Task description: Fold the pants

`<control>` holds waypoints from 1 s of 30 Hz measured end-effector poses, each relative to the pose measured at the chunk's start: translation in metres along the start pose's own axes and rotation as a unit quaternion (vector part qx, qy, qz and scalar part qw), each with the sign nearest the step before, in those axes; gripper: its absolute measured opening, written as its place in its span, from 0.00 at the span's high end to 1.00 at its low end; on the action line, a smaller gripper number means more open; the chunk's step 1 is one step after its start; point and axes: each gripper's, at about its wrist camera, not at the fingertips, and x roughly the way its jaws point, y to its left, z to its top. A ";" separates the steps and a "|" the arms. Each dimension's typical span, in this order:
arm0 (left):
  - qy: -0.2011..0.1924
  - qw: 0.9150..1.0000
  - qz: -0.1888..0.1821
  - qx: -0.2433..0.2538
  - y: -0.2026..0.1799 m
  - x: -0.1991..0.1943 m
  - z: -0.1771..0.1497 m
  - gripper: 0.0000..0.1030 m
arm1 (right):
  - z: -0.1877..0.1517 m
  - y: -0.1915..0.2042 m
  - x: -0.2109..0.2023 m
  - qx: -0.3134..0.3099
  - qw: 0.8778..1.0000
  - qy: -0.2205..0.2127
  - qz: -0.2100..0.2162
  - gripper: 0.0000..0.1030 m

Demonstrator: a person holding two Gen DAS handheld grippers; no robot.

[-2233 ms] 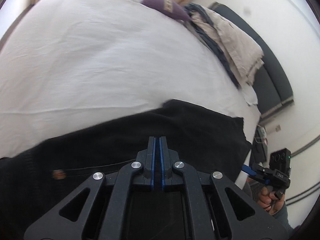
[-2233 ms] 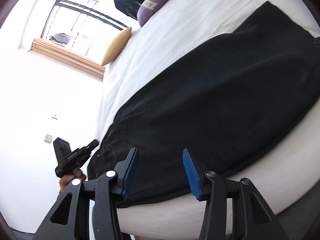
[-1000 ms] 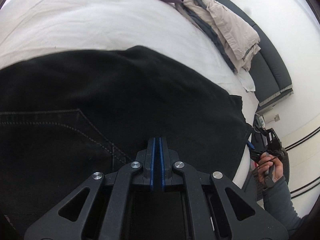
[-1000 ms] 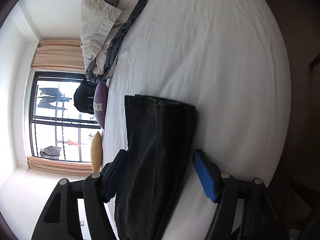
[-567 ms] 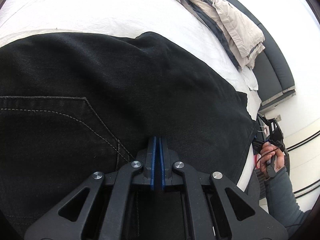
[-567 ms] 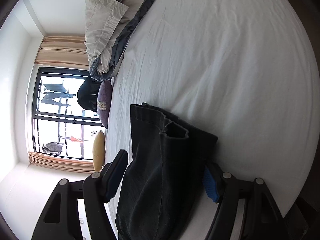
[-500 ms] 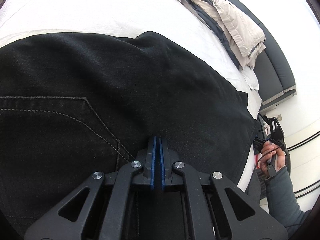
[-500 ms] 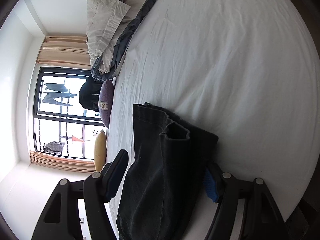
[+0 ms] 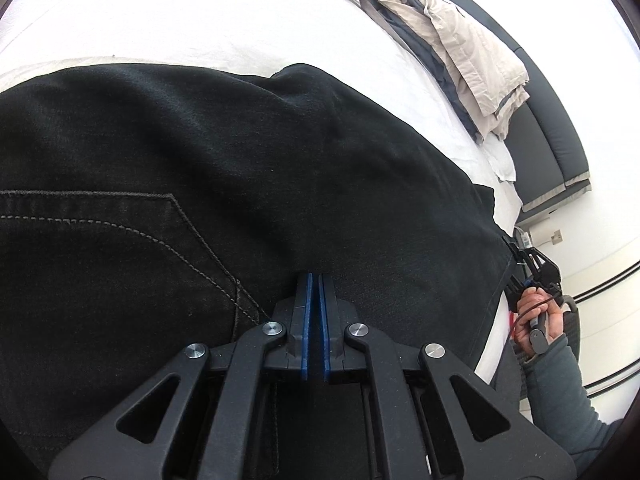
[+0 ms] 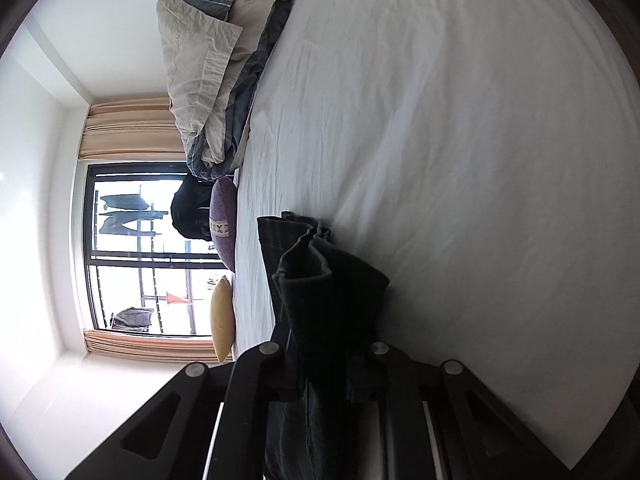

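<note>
on the white bed sheet (image 9: 200, 20) lie the black pants (image 9: 280, 160), spread wide under the left gripper (image 9: 314, 288), with a stitched back pocket (image 9: 100, 248) to the left of the blue pads. the left gripper's jaws stand pressed together at the near edge of the cloth, only a thin slit between the pads; whether they pinch fabric i cannot tell. at the far right end of the pants, by the bed's edge, the person's right hand (image 9: 538, 320) in a grey sleeve holds the right gripper (image 10: 324, 376). in the right wrist view its jaws have just been closing and now clamp the bunched hem of the pants (image 10: 320, 280), which rises in a dark fold between the two black fingers. beyond lie a crumpled beige and grey duvet (image 10: 208, 60), a purple cushion (image 10: 222, 224), a yellow cushion (image 10: 222, 320) and a window (image 10: 140, 248).
</note>
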 end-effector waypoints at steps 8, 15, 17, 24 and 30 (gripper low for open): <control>-0.001 1.000 -0.003 -0.002 0.004 -0.002 0.002 0.96 | 0.004 -0.012 -0.010 0.062 0.996 0.003 0.057 0.66; -0.001 1.000 -0.002 -0.001 0.004 -0.002 0.002 0.96 | 0.013 0.005 -0.031 0.011 0.997 -0.005 0.081 0.37; -0.001 1.000 -0.001 0.000 0.003 -0.002 0.002 0.96 | 0.013 0.002 -0.028 0.008 0.997 0.008 0.070 0.37; -0.001 1.000 0.000 0.001 0.003 -0.003 0.002 0.96 | 0.008 0.002 -0.017 -0.022 0.999 0.036 0.020 0.56; -0.001 1.000 -0.001 0.001 0.003 -0.003 0.002 0.96 | 0.006 -0.001 -0.012 -0.016 1.000 0.025 0.005 0.90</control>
